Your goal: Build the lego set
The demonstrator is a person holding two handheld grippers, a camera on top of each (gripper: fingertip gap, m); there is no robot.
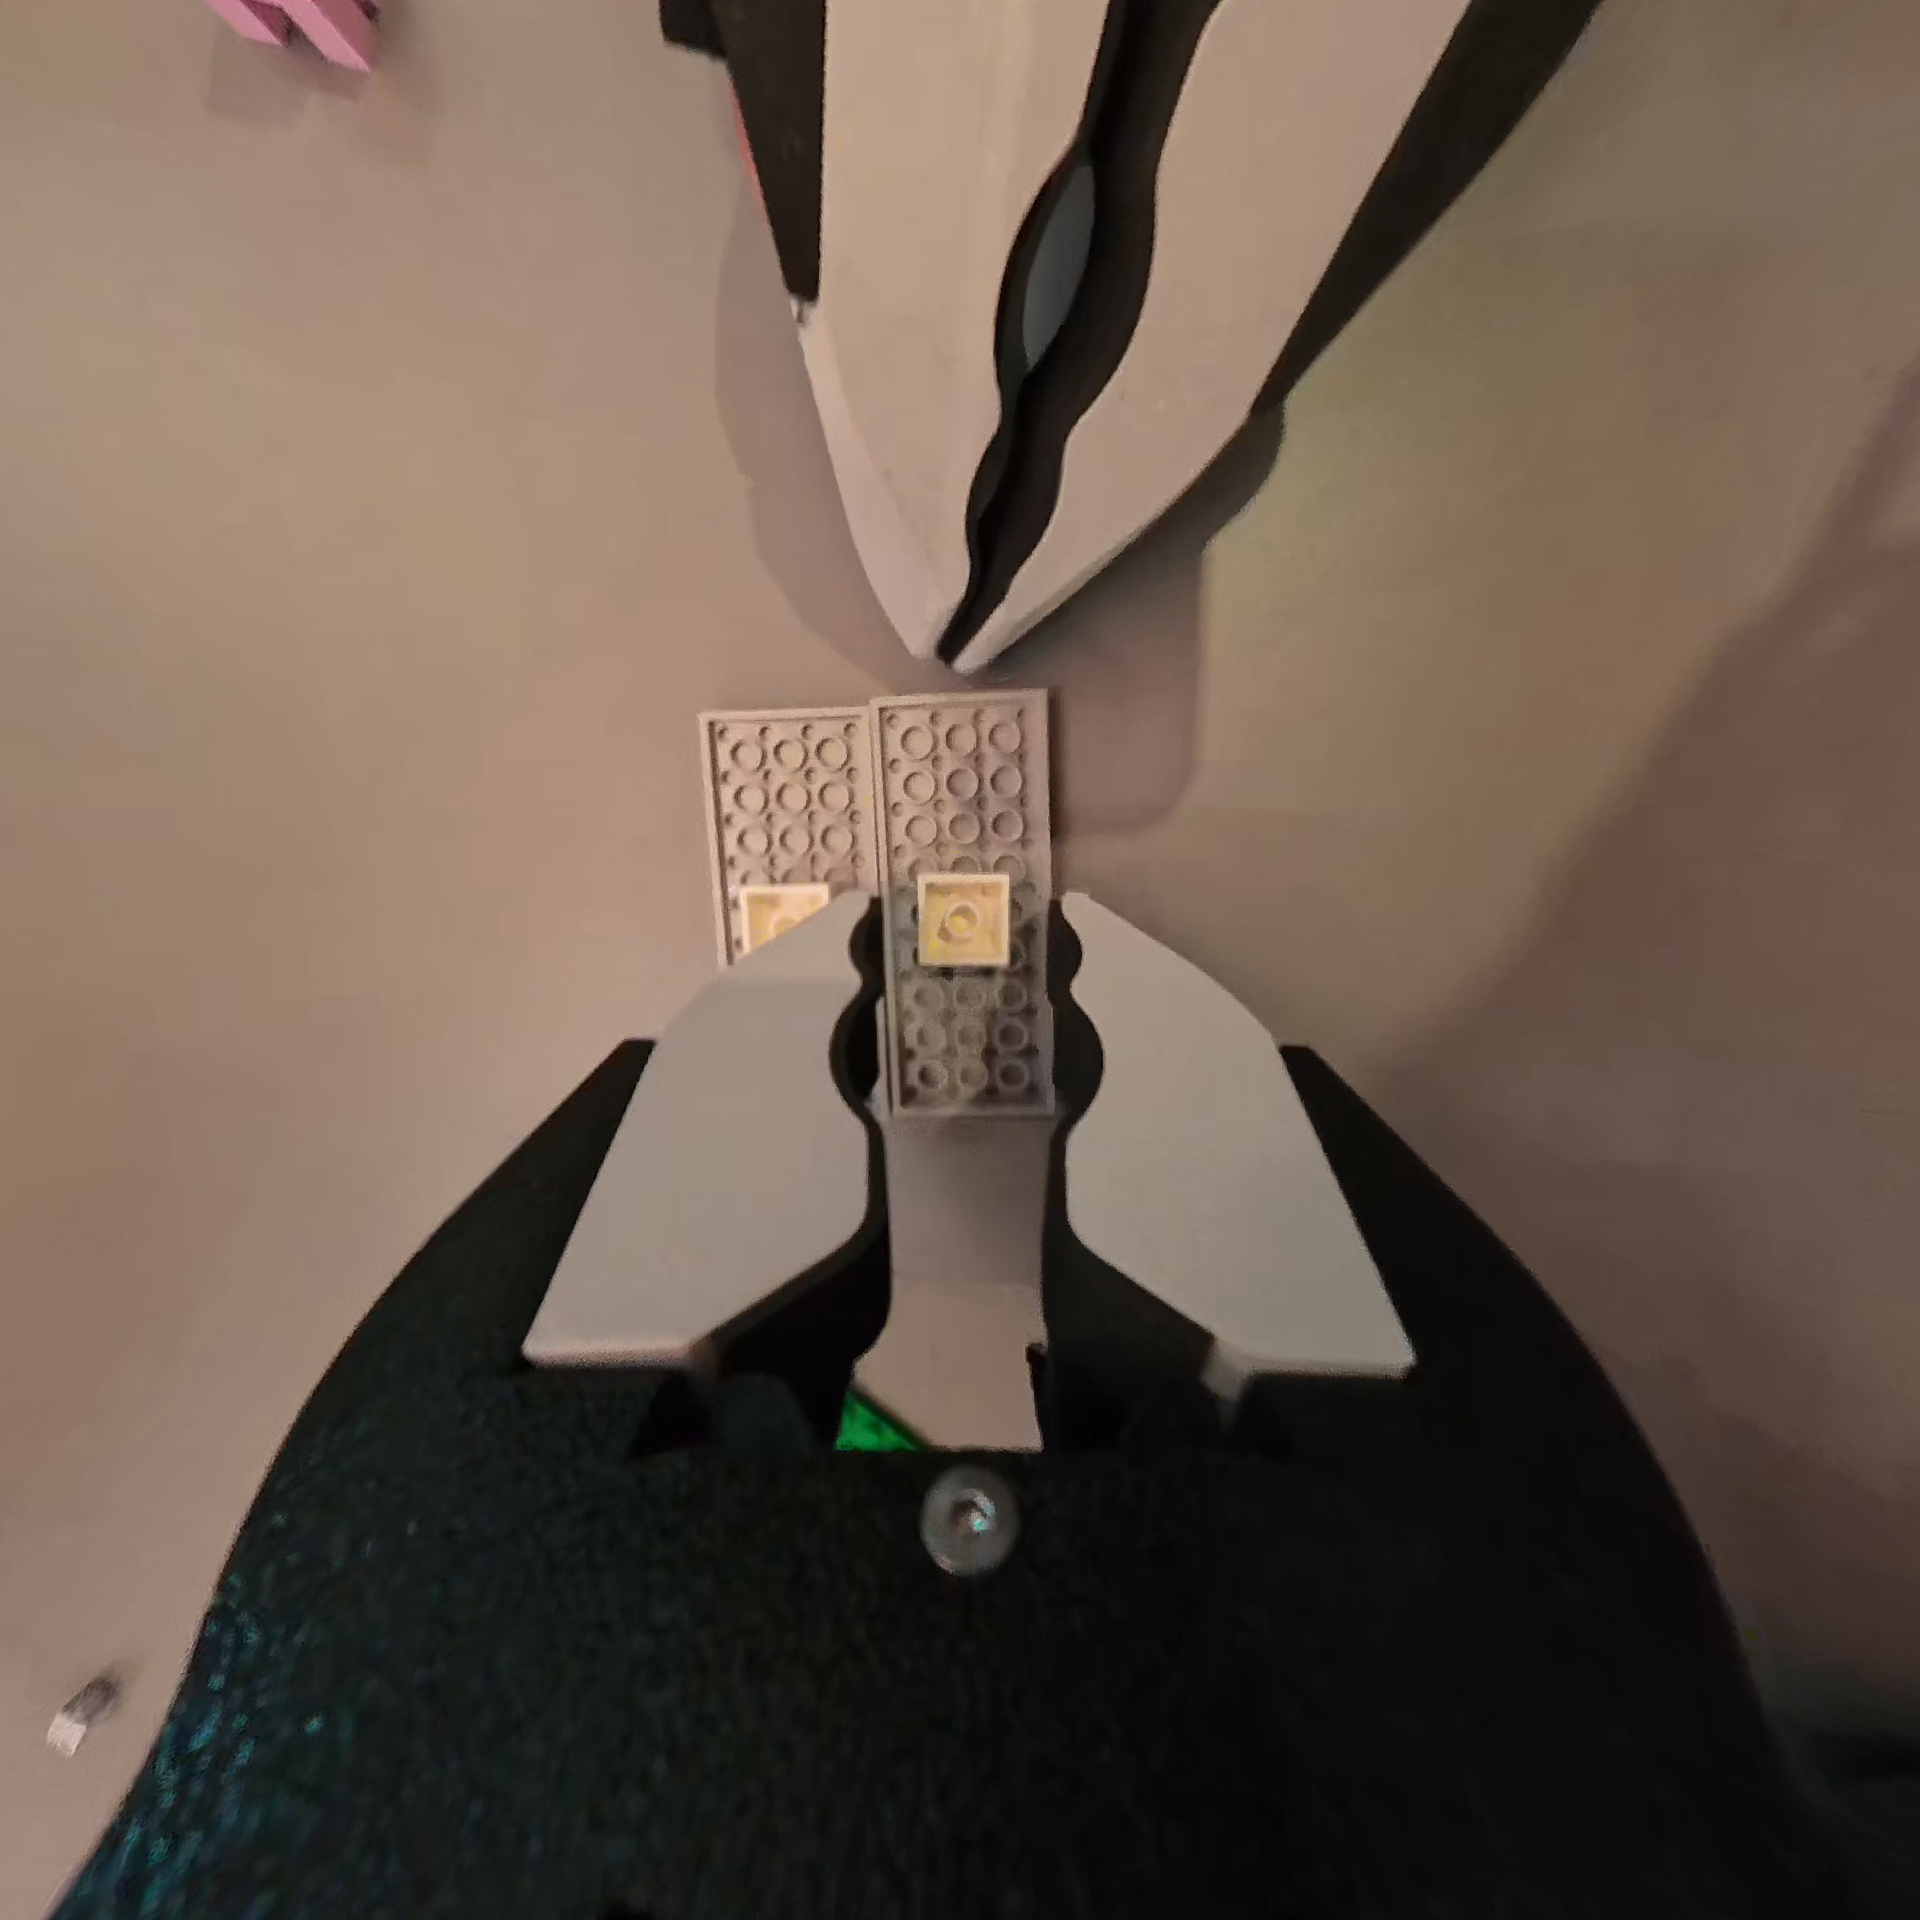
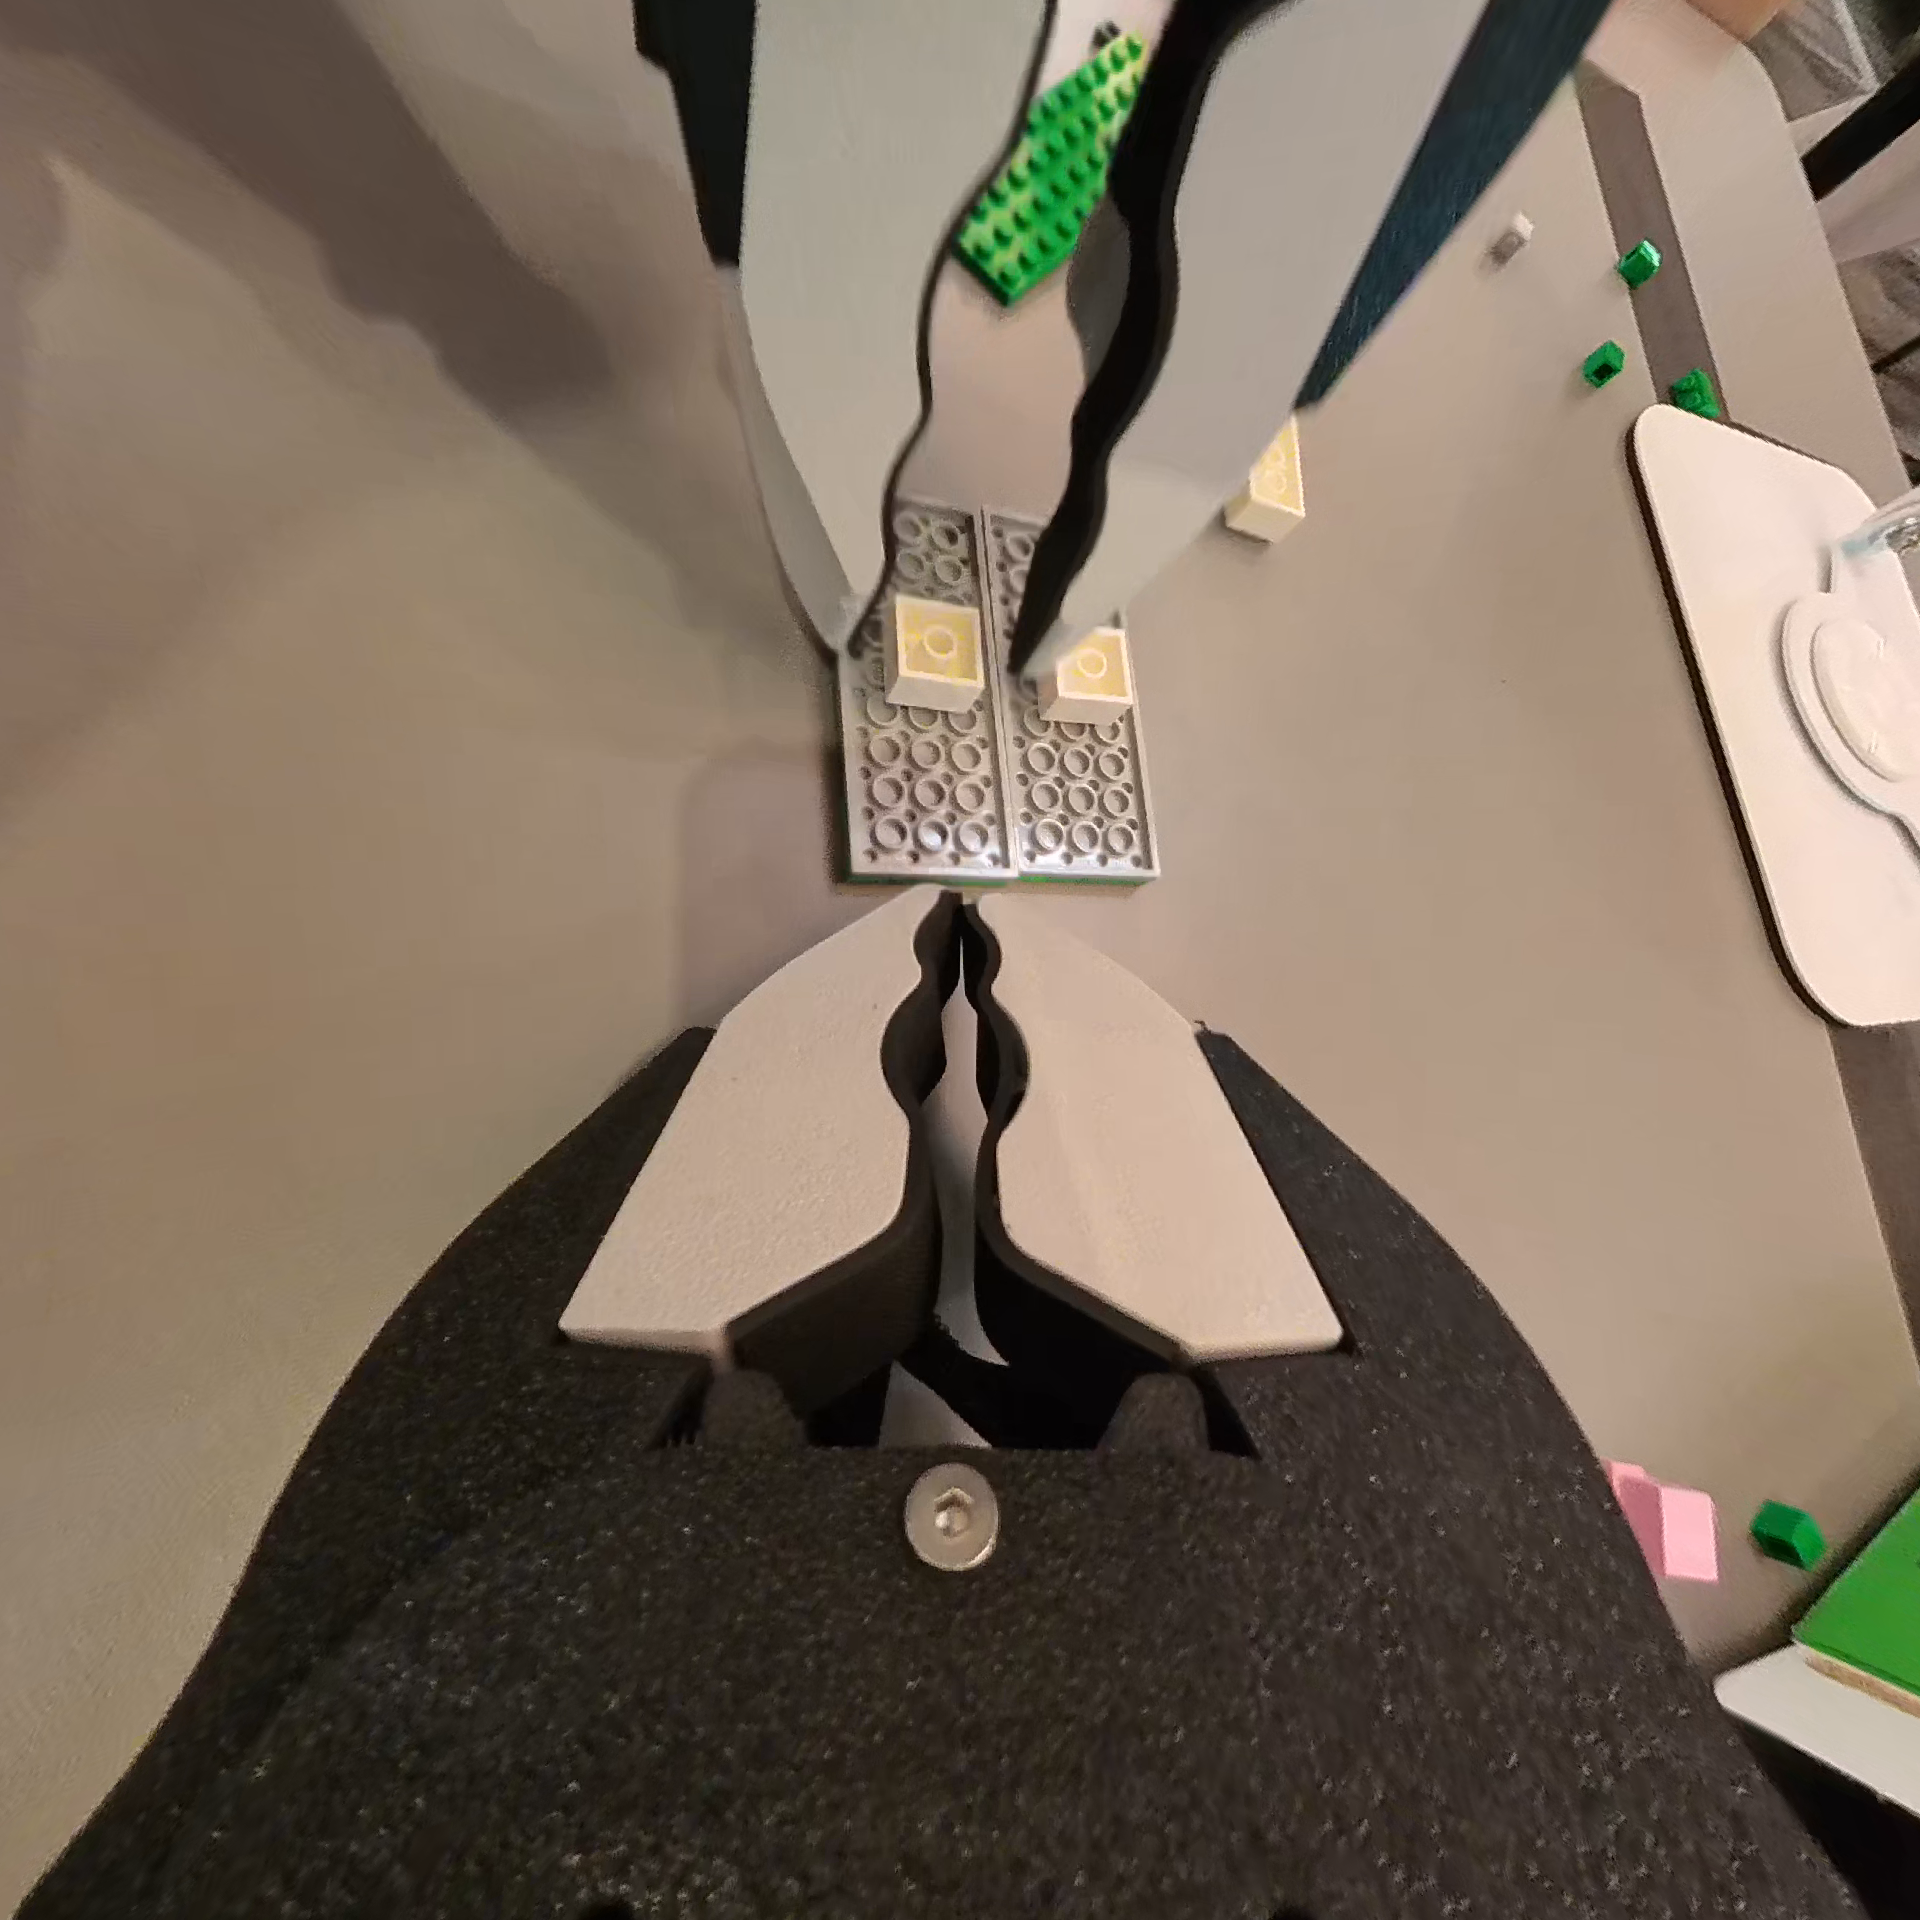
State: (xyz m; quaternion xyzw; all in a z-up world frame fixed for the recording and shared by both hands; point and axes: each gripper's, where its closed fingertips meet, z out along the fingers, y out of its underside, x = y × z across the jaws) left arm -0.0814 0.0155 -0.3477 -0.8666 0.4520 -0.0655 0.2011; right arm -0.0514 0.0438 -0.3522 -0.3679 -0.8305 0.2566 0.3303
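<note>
Beige-grey tabletop (image 2: 364, 727) carries two grey rectangular building plates lying underside up, side by side and touching along their long edges. One plate (image 1: 966, 821) sits between the fingers of the left gripper (image 1: 961, 935); the neighbouring plate (image 1: 790, 800) lies just beside it. Each bears a small cream square brick, also underside up: one (image 1: 964, 920) between the left gripper's fingertips, the other (image 1: 774, 914) partly hidden behind its finger.

The left gripper's jaws stand apart, straddling the plate near its middle. A dark gap shows between the pad and the plate's edge on one side (the other side is too blurred to judge), so the plate looks released rather than clamped.

The right gripper (image 2: 958, 909) is clenched with its tips together on nothing, just short of the plates' near ends, where a thin green edge (image 2: 1091, 881) shows beneath them.

Around them lie a green studded plate (image 2: 1039, 177), a loose cream brick (image 2: 1268, 488), small green pieces (image 2: 1605, 366), pink blocks (image 2: 1662, 1527) and a white rounded-corner board (image 2: 1766, 582) at the table's side.
</note>
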